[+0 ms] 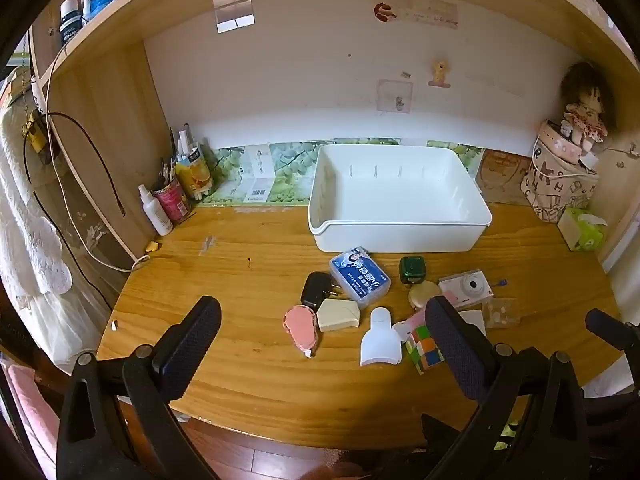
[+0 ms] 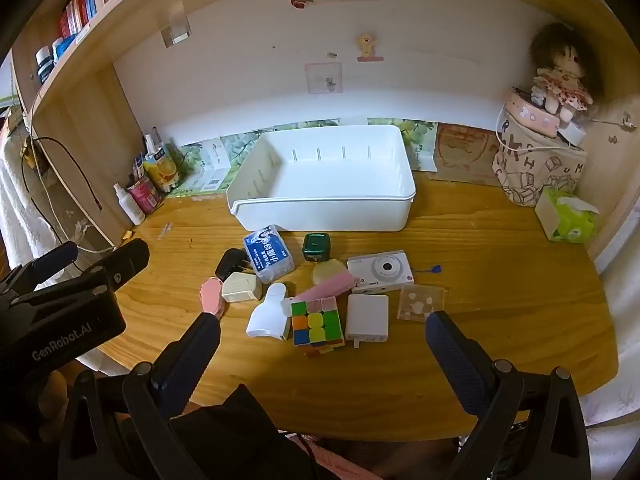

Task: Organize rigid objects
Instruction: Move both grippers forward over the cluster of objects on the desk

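A: Where are the grippers?

B: Both hang over the near edge of the wooden desk [image 2: 500, 248], short of the white bin [image 2: 328, 200]. The left gripper [image 1: 324, 334] has its jaws spread wide with nothing between them; the right gripper [image 2: 323, 346] is likewise wide apart and empty.

A: And the things to sort?

B: All lie in a cluster on the desk just in front of the bin, none inside it. Touching the bin's front wall or nearly so: a blue-labelled clear box [image 2: 268, 254] and a dark green cube [image 2: 317, 246]. Further from the bin sit a black plug adapter [image 2: 230, 263], a cream charger [image 2: 240, 287], a pink tape dispenser [image 2: 212, 296], a white camera [image 2: 380, 271], a round cream disc [image 2: 329, 271] and a pink bar [image 2: 326, 286].

A: Nearest the right gripper?

B: A Rubik's cube [image 2: 316, 322], a white scoop-shaped piece [image 2: 268, 316] on its left, a white power brick [image 2: 367, 317] on its right, then a clear square case [image 2: 421, 302].

A: Anything crowding the bin?

B: Left of the bin: a white spray bottle [image 2: 129, 204] and a pink can of pens [image 2: 145, 194]. Right of it: a green tissue pack [image 2: 568, 216], a printed bag [image 2: 536, 172] and a doll [image 2: 560, 76] on top.
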Demonstrator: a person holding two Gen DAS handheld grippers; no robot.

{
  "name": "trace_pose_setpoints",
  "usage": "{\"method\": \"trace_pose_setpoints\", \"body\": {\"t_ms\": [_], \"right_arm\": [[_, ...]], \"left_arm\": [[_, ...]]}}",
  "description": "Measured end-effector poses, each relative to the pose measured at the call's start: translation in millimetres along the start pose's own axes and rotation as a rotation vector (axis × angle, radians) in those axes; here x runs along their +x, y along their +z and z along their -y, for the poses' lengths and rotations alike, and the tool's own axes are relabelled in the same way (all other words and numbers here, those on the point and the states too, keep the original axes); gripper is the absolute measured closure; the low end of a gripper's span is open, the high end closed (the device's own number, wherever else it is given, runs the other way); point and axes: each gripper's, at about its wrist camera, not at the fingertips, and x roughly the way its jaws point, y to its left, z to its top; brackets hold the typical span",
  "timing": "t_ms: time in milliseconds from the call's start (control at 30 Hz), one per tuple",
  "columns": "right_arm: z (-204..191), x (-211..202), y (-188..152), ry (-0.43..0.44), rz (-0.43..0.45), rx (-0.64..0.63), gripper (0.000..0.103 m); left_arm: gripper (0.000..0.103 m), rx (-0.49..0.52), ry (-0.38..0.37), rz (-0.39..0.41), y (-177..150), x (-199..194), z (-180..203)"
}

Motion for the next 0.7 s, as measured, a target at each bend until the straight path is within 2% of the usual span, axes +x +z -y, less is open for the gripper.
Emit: {"method": "trace_pose_setpoints", "body": {"t_ms": [67, 100, 233, 533, 700], "right_arm": [[-0.4, 0.0, 0.3, 0.000, -0.001, 0.000, 0.000], [-0.6, 0.0, 0.4, -0.001, -0.002, 0.000, 0.000], [-1.2, -0.8, 0.3, -0.003, -0.004, 0.002, 0.000], [-3.6, 4.2, -2.4, -0.021, -0.019, -0.004, 0.000], [-3.6, 1.6, -4.5, -0.037, -0.039, 0.008, 0.000]], "left_arm": [[0.001, 0.000, -0.004, -0.006, -0.1, 0.0, 1.8], [0.001, -0.037, -0.037, -0.014, 1.1, 4.6, -6.1], [0.001, -0.058, -0.051, -0.005, -0.3, 5.2, -12.8], [0.001, -0.063, -0.037, -0.019, 0.3, 5.2, -8.1], [0.001, -0.057, -0.057, -0.040, -2.6, 7.4, -10.4]]}}
